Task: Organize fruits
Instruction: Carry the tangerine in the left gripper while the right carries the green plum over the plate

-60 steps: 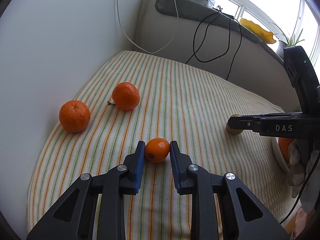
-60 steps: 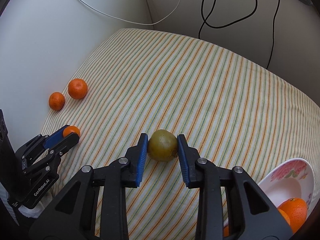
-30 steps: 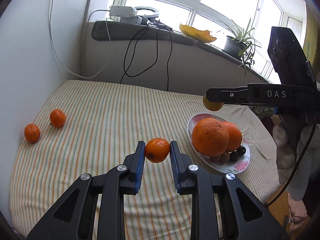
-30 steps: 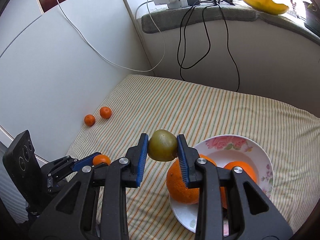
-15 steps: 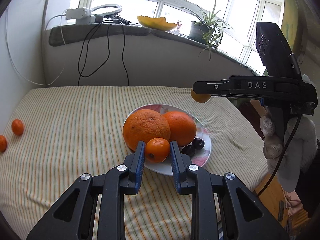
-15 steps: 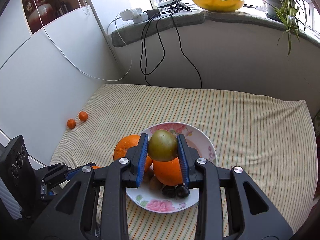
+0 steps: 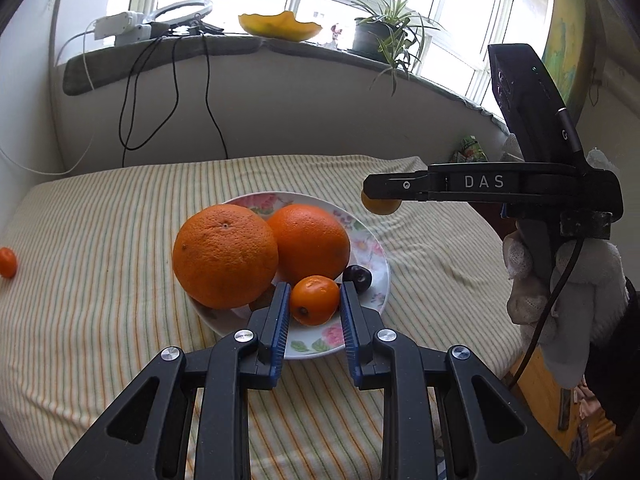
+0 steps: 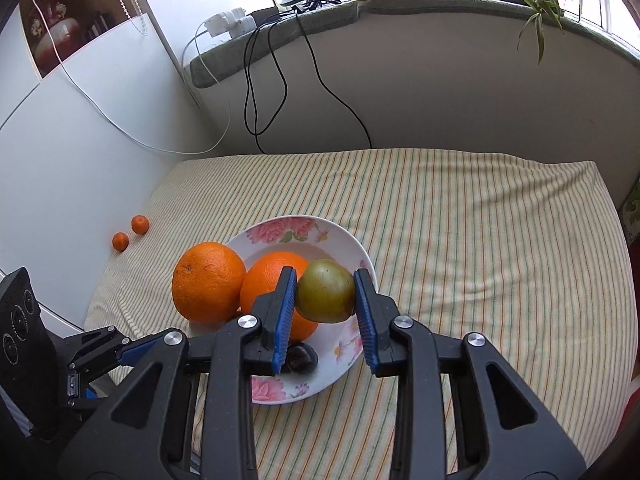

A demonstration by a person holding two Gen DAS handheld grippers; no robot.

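Orange mandarin (image 7: 314,299) pinched in left tool (image 7: 314,306) | green fruit (image 8: 326,291) pinched in right tool (image 8: 325,300)

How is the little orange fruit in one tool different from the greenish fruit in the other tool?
Colour: the mandarin is bright orange; the green fruit is dull olive green.
Size: the mandarin looks smaller than the green fruit.
Holder: the left tool grips the mandarin; the right tool grips the green fruit.
Both are round, pinched between blue pads and held over the plate.
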